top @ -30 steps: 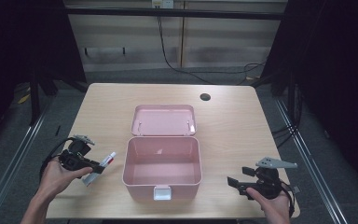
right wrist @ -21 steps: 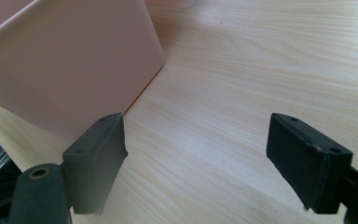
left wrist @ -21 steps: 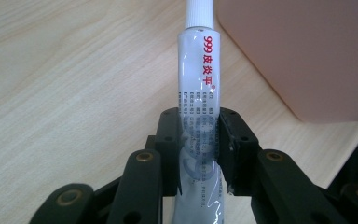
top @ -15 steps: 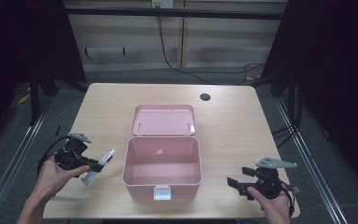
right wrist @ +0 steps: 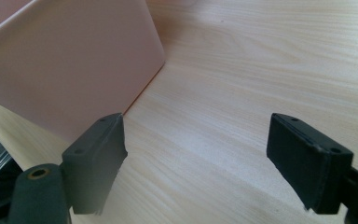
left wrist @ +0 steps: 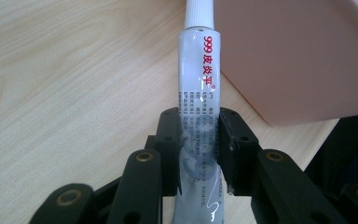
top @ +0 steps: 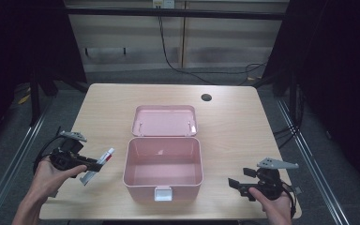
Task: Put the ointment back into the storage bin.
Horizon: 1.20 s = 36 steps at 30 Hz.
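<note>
now the left gripper (top: 90,165) clamps a white tube (left wrist: 200,116) just left of the open pink box (top: 163,176) above the table (top: 234,126), while the right gripper (right wrist: 205,163) rests spread wide and empty near the box's right side

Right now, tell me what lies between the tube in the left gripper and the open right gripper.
In the high view, the open pink box stands between the tube and the right gripper.

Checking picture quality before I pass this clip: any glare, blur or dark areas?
High view: table evenly lit, surroundings dark, slightly soft. Left gripper view: tube print sharp near the cap, glare and blur low between the jaws. Right gripper view: jaws soft, pink box casts a faint shadow.
</note>
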### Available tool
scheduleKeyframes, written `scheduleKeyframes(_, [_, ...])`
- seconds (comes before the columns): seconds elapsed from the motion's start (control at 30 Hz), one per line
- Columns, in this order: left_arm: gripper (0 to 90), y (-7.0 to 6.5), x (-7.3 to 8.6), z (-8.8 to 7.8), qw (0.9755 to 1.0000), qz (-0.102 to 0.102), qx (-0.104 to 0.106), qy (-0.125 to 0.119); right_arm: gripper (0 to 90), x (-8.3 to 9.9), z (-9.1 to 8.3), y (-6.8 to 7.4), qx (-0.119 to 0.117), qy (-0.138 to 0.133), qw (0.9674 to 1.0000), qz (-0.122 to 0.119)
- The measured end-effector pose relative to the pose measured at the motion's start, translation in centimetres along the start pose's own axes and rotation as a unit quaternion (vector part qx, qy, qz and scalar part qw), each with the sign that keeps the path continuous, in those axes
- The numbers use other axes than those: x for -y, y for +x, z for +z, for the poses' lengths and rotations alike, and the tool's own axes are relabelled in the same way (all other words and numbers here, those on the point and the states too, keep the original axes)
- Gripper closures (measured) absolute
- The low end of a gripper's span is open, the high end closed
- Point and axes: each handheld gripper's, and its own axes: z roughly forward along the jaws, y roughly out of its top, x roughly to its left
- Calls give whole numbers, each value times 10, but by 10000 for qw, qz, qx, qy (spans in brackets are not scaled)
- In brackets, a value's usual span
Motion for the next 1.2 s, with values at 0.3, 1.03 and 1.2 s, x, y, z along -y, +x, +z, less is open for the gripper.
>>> scheduleKeyframes(0.3, [712,-9,-3,-4,9998,168,52,76,195,0,0,0,16,24,10000,5])
scheduleKeyframes(1.03, [712,-44,-20,-32,9975,681,210,-26,192,0,1,0,7,89,10000,44])
scheduleKeyframes(1.2, [713,-48,-26,-35,9973,688,239,-9,192,0,1,0,-1,94,9999,43])
